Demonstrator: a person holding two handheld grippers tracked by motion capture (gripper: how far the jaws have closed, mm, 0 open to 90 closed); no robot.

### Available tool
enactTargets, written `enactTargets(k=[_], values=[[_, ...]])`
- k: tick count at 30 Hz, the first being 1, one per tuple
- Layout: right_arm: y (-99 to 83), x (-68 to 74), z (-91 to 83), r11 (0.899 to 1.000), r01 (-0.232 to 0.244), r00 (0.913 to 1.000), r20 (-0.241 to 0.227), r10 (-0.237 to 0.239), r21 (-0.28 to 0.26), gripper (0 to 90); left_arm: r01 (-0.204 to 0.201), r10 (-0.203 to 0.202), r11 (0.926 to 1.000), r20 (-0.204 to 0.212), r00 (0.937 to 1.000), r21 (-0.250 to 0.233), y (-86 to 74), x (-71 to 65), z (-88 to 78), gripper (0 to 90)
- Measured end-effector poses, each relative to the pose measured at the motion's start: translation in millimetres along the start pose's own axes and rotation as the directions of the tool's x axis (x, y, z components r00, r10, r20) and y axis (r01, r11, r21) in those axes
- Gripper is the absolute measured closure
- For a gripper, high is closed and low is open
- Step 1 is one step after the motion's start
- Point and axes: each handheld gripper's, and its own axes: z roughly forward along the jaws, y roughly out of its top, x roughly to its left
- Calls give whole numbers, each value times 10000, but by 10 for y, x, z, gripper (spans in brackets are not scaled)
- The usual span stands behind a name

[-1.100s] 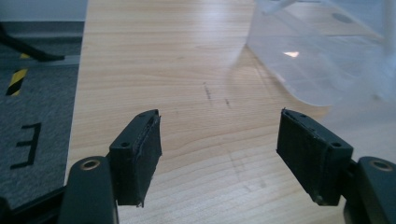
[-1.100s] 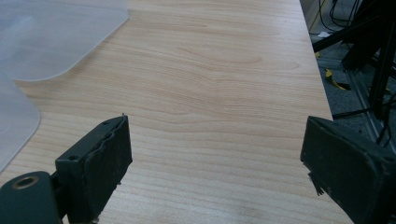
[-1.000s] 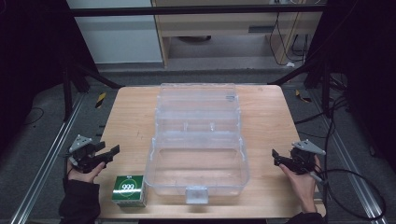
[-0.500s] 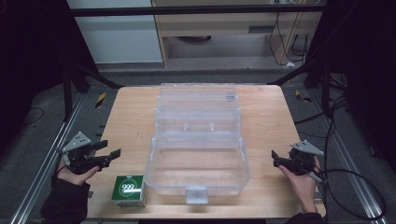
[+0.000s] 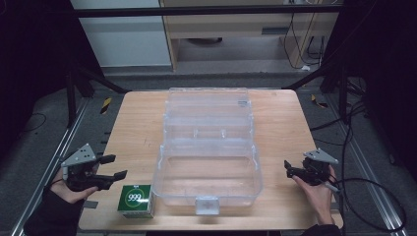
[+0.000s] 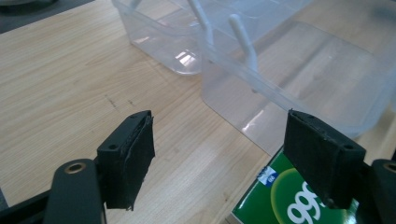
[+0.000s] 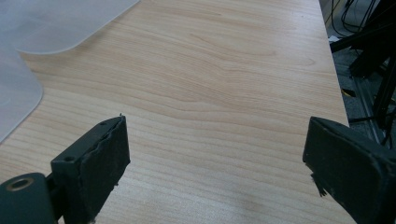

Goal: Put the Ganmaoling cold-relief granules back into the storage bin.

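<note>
high: green box [image 5: 134,200] on desk [image 5: 137,128] front-left, beside clear case [image 5: 209,162] | left view: left tool [image 6: 219,158] jaws just opening, empty, box [image 6: 289,200] below right jaw; light stiff carton, likely grip flat sides | right view: right tool [image 7: 217,172] wide open, empty
</note>
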Motion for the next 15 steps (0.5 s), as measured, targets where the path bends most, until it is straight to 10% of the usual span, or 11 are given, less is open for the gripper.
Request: enactTargets(k=[15], values=[[-19,26,41,9987,365,9993,-16,-365,356,63,-1985,1826,9728,1325,9742,1193,215,-188,-64,193]])
